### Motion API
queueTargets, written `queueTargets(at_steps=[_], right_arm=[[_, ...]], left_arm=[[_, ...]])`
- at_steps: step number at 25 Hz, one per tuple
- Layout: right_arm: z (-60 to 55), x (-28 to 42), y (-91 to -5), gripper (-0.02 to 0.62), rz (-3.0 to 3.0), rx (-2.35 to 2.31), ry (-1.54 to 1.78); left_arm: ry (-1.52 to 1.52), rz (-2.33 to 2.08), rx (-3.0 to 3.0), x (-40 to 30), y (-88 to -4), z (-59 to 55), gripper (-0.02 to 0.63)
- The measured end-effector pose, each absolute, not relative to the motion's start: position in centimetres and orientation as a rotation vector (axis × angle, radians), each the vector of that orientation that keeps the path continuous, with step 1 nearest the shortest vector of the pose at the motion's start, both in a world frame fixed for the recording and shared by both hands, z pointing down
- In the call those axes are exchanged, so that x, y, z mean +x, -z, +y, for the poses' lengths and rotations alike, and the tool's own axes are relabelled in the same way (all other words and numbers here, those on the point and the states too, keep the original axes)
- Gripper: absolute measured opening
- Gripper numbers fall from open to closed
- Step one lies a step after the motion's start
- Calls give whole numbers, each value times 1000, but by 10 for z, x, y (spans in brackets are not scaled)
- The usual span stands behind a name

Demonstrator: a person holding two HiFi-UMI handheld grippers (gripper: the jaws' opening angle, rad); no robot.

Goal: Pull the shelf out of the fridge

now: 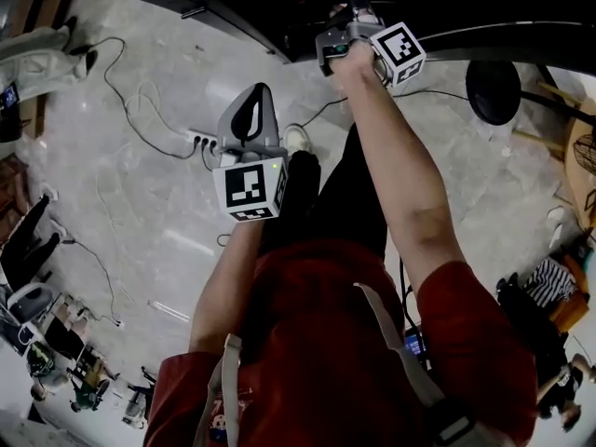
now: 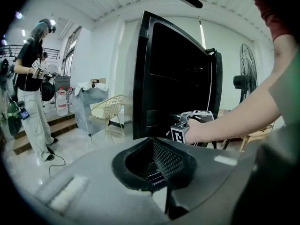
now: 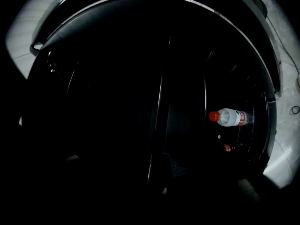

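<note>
The black fridge point(image 1: 233, 7) stands at the top of the head view, and its tall dark body point(image 2: 173, 74) fills the middle of the left gripper view. My right gripper point(image 1: 340, 26) is stretched out to the fridge at arm's length. Its own view is almost black and rolled sideways. It shows thin pale shelf edges point(image 3: 159, 102) and a clear bottle with a red cap point(image 3: 229, 117). Its jaws look open, and I see nothing between them. My left gripper point(image 1: 256, 91) hangs lower, short of the fridge, shut and empty point(image 2: 154, 158).
A power strip with cables point(image 1: 200, 141) lies on the pale floor left of my legs. A standing fan point(image 2: 243, 78) is to the right of the fridge. Another person point(image 2: 33, 78) stands far left, near a wire chair point(image 2: 110, 109) and steps.
</note>
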State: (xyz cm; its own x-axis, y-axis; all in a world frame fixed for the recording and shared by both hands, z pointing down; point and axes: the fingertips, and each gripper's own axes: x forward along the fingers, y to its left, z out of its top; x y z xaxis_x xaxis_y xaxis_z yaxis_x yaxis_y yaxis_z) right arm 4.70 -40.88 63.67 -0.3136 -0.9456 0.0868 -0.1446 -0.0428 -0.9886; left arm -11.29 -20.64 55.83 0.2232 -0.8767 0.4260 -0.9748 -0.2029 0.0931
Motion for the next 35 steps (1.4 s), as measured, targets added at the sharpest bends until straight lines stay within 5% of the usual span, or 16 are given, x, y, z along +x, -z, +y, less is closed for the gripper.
queueTargets(at_steps=[15, 22, 35], right_arm=[[-478, 32, -632, 179, 1437, -1106, 1404], [-485, 48, -641, 41, 1286, -1151, 1370], [-481, 52, -641, 9, 1306, -1141, 1346]], left_arm=[[-392, -1784, 2091, -122, -562, -207, -2], [-396, -1788, 2079, -125, -564, -199, -2], [-423, -1783, 2033, -125, -575, -204, -2]])
